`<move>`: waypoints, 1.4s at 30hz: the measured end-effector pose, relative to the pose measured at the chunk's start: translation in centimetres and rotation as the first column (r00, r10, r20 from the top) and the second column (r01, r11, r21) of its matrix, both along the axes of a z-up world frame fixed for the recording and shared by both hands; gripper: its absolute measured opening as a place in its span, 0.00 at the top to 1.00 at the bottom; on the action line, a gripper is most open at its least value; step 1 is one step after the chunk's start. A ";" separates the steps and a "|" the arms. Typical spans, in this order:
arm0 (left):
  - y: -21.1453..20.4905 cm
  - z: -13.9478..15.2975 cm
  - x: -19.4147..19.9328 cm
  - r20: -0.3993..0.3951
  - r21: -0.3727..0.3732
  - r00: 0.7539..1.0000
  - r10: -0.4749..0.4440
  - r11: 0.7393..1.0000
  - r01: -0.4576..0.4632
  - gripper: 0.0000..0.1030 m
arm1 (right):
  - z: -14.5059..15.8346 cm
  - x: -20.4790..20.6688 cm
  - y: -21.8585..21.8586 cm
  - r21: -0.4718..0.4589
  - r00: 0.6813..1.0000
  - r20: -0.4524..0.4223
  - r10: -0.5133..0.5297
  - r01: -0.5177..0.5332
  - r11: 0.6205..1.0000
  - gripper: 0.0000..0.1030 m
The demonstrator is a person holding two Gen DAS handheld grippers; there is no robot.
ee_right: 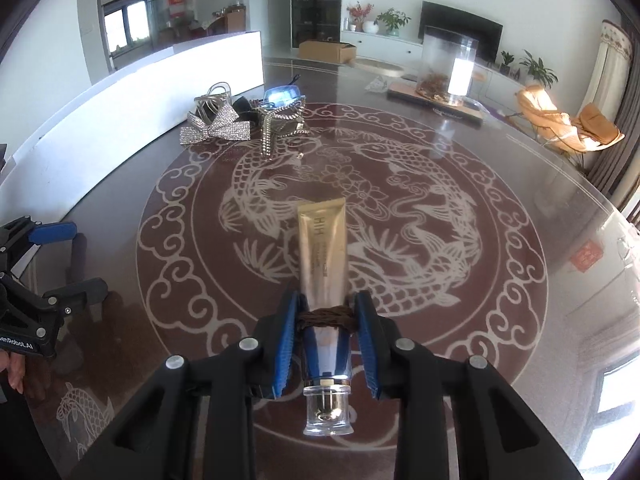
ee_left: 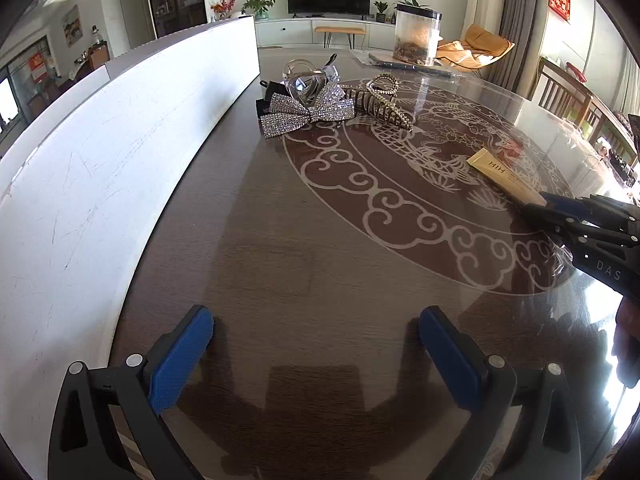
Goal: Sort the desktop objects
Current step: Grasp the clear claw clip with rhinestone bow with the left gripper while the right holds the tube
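Observation:
My right gripper (ee_right: 327, 308) is shut on a gold cosmetic tube (ee_right: 322, 248) with a brown hair tie (ee_right: 326, 317) around it and a clear cap toward the camera. In the left wrist view the tube (ee_left: 504, 178) and right gripper (ee_left: 532, 204) sit at the right. My left gripper (ee_left: 316, 328) is open and empty just above the table. A rhinestone bow clip (ee_left: 308, 114), a gold claw clip (ee_left: 384, 102) and a clear heart-shaped clip (ee_left: 306, 80) lie in a cluster at the far left, beside the board; the bow (ee_right: 216, 128) also shows in the right wrist view.
A long white board (ee_left: 120, 152) stands along the table's left side. The glass-topped table (ee_left: 320, 240) bears a carved fish pattern. A clear container (ee_left: 416, 36) on a tray stands at the far edge. Chairs (ee_left: 568, 92) stand at the right.

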State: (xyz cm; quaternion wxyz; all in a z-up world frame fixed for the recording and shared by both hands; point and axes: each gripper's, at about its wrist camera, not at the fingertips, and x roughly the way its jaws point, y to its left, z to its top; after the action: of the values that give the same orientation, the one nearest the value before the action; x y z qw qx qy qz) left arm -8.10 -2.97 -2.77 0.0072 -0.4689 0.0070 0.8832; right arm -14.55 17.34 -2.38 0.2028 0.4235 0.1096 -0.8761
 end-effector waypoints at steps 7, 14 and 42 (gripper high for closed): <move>-0.1 0.0 0.0 0.000 0.001 1.000 0.001 1.000 -0.001 0.00 | 0.0 0.3 -0.1 -0.006 1.000 -0.010 -0.014 0.014 1.000 0.70; -0.2 0.1 0.0 0.000 0.001 1.000 0.001 1.000 -0.001 0.00 | 0.0 0.5 -0.2 0.004 1.000 -0.016 -0.014 0.014 1.000 0.70; 1.1 1.0 -20.3 -0.023 -0.117 0.982 -0.188 0.976 0.184 0.21 | 0.1 0.7 -0.2 0.016 1.000 -0.026 -0.017 0.018 1.000 0.70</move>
State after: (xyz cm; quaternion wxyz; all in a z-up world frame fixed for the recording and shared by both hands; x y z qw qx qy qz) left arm -28.36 -1.86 -1.75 0.0631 -0.4508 0.1014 0.8846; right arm -13.86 17.11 -2.27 0.1904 0.4149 0.1154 -0.8822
